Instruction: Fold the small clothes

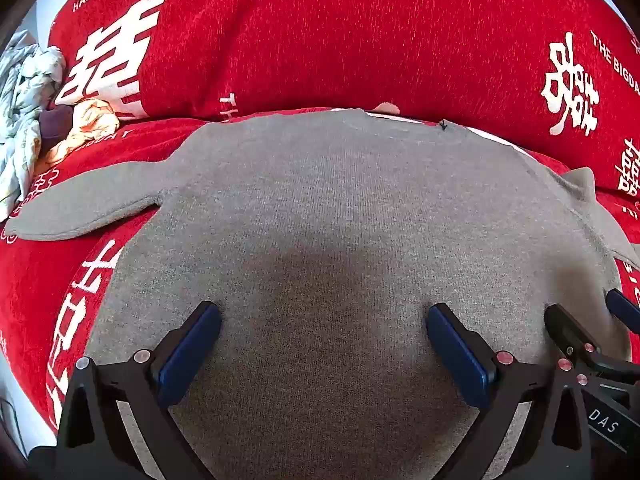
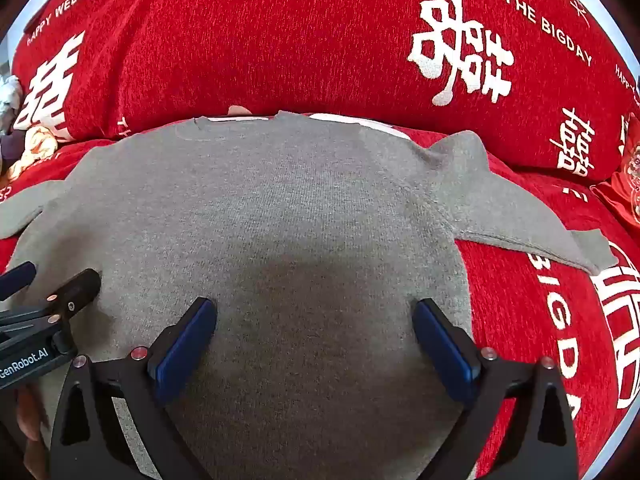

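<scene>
Clothes pile (image 1: 28, 108) clear in left view; red pouch (image 2: 628, 184) only right.

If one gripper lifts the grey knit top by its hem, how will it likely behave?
The grey knit top would probably droop limp: it lies flat on the red sofa cover, its sleeve creased. Its ribbed knit looks grippy, so slipping seems unlikely. Dragging it may bunch it on the textured cover.

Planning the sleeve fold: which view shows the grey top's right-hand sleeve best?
The right wrist view: the sleeve lies there whole, spread out to its cuff on the red cover. The left wrist view catches only its bunched shoulder end at the frame edge.
</scene>
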`<state>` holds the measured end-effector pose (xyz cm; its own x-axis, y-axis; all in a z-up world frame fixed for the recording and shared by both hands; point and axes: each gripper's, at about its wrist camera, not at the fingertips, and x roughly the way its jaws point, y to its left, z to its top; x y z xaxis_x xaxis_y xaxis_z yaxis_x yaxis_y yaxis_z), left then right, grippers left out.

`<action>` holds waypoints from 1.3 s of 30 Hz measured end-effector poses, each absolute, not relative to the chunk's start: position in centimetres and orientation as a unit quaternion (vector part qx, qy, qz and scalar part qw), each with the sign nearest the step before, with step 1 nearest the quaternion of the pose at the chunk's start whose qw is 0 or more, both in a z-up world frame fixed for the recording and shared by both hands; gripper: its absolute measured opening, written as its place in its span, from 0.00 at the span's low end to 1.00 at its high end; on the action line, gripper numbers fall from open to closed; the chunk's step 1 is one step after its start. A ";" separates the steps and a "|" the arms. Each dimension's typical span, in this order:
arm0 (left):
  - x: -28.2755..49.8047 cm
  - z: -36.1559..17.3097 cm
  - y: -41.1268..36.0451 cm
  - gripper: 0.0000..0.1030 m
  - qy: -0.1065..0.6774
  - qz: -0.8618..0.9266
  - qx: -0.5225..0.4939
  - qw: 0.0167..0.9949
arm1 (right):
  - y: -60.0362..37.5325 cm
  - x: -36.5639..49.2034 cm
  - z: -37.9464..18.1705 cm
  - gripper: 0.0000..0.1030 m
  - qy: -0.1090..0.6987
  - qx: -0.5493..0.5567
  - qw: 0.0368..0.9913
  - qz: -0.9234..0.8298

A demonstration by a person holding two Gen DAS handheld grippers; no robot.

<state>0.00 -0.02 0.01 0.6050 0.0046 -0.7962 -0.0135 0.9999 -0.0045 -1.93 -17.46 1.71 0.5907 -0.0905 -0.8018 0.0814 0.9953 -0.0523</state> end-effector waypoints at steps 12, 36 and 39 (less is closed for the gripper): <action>0.2 0.4 0.1 1.00 0.446 0.006 -0.008 0.895 | -17.5 -2.0 1.6 0.97 0.451 -0.006 0.891 -0.048; 0.0 0.1 0.2 1.00 0.456 0.010 -0.003 0.890 | -17.7 -1.7 1.3 0.97 0.458 -0.003 0.888 -0.045; -0.2 0.1 0.1 1.00 0.455 0.013 -0.005 0.890 | -17.7 -2.0 1.4 0.97 0.456 -0.001 0.889 -0.044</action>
<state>-0.16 0.08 0.14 0.5857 0.0181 -0.8103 -0.0268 0.9996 0.0030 -1.96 -17.66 1.42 0.5806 -0.0789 -0.8104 0.0765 0.9962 -0.0422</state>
